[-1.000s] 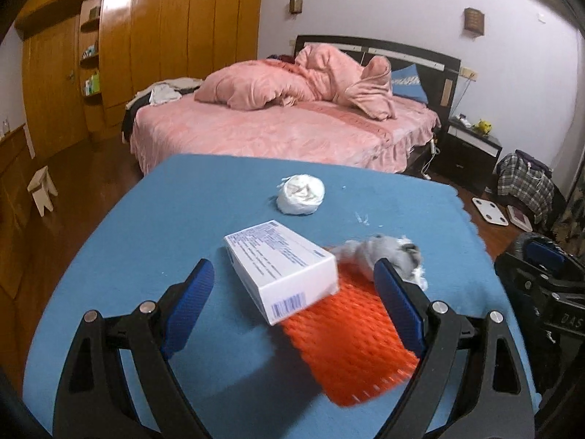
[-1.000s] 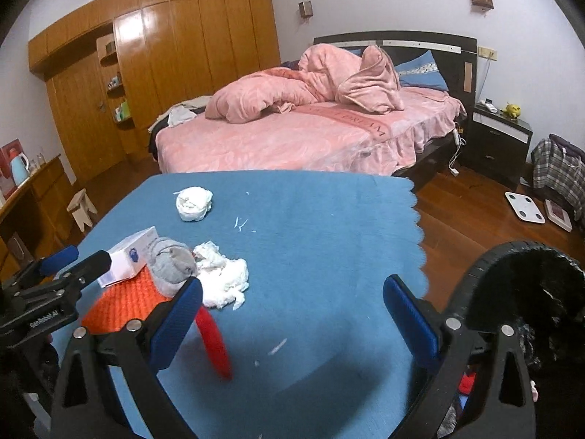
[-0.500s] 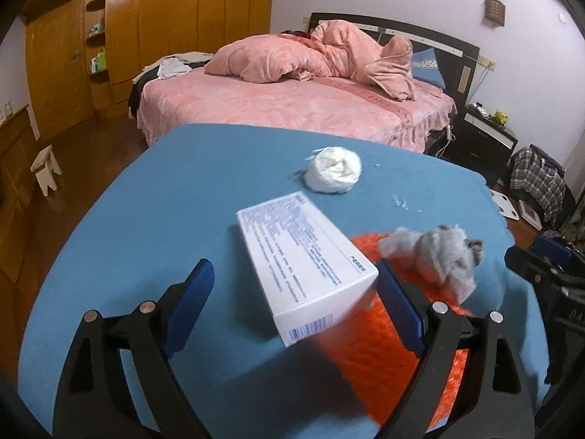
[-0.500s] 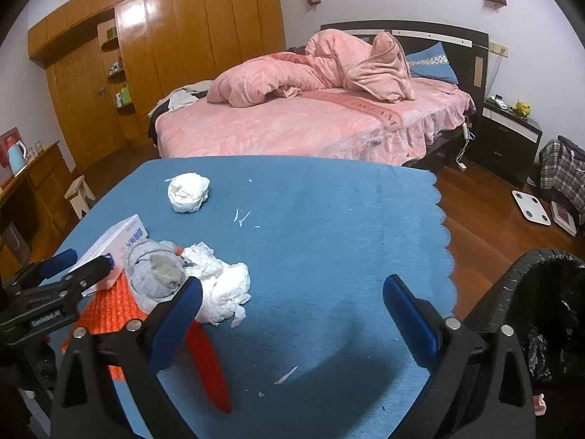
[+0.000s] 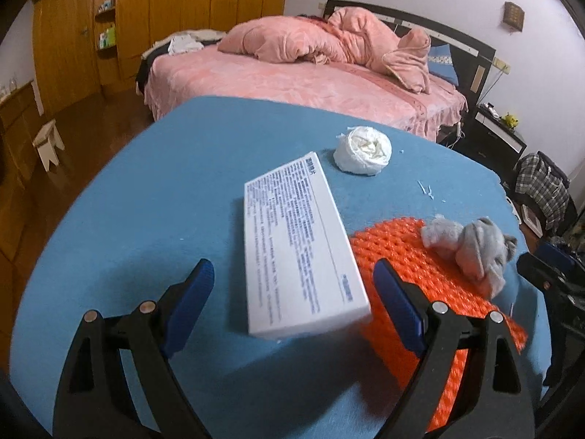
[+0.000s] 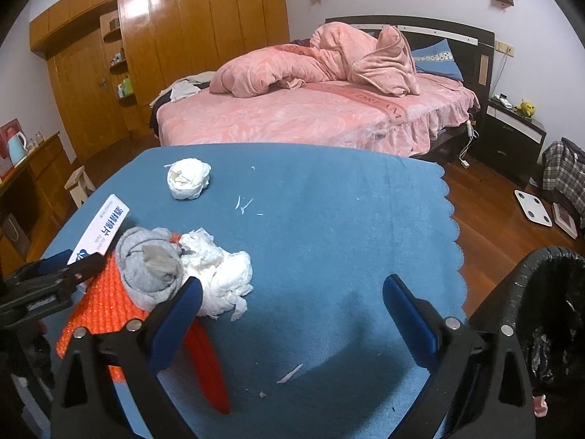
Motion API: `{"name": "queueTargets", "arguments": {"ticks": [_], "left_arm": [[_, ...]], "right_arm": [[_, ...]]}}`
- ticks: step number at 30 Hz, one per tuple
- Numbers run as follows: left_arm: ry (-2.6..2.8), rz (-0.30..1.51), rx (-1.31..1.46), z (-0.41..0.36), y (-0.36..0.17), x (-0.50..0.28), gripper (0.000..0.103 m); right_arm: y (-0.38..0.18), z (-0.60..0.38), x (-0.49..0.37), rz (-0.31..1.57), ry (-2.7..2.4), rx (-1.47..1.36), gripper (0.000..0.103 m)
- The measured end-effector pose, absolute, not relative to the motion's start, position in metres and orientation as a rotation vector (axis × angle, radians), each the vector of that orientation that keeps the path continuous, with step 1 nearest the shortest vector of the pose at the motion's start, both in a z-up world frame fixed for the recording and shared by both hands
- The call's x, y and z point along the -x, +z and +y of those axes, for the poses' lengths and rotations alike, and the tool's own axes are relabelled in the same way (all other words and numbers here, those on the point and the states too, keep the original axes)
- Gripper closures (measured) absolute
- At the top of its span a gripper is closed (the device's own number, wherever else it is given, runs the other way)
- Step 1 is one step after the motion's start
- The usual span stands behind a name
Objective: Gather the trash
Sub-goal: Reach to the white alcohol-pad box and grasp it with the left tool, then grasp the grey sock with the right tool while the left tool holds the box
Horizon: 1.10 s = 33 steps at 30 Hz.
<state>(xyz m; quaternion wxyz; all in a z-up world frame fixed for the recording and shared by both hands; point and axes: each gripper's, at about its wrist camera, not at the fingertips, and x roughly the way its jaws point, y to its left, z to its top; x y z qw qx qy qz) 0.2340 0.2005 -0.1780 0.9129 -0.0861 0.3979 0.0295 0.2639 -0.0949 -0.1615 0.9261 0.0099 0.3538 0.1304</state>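
Note:
A white printed box (image 5: 299,245) lies on the blue tablecloth (image 5: 164,201), partly on an orange foam net (image 5: 420,274). My left gripper (image 5: 292,285) is open and straddles the box's near end, its pads clear of both sides. A grey crumpled cloth (image 5: 471,248) sits on the net, and a white tissue ball (image 5: 363,150) lies farther back. In the right wrist view, my right gripper (image 6: 292,291) is open and empty above bare cloth. Its left finger is beside a crumpled white tissue (image 6: 223,278) and the grey cloth (image 6: 150,267). The box (image 6: 102,230) and left gripper (image 6: 55,270) show at the left.
A bin lined with a black bag (image 6: 548,311) stands at the table's right edge. Small paper scraps (image 6: 245,205) lie on the cloth. Beyond the table are a pink bed (image 6: 310,117), a nightstand (image 6: 512,135), a white stool (image 5: 47,142) and a floor scale (image 6: 533,212).
My left gripper has come forward and down over the box, which now fills the space between its fingers. The right gripper has shifted slightly lower toward the table; both stay open.

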Motion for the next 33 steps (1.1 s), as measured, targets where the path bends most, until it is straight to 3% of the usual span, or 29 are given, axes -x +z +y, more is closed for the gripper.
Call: {"name": "queueTargets", "arguments": {"ticks": [1,3,20,26,30,33], "left_arm": [[0.052,0.827,0.189,0.200,-0.180,-0.236,0.022],[0.027,0.838,0.210,0.200,-0.184,-0.238,0.044],[0.080,0.748,0.102,0.201,-0.164,-0.202,0.045],[0.096,0.748,0.089,0.202,-0.166,-0.197,0.045],[0.103,0.750,0.097,0.204,-0.168,-0.196,0.045],[0.107,0.751,0.097,0.204,-0.169,-0.195,0.045]], "right_arm": [[-0.161,-0.094,-0.264,0.724,0.268,-0.019,0.006],[-0.161,-0.093,-0.264,0.722,0.271,-0.018,0.006],[-0.135,-0.054,-0.253,0.654,0.416,-0.037,0.010],[-0.147,-0.029,-0.255,0.694,0.461,-0.005,0.029],[-0.159,-0.018,-0.259,0.735,0.491,0.018,0.052],[-0.161,-0.012,-0.256,0.738,0.506,0.036,0.057]]}}
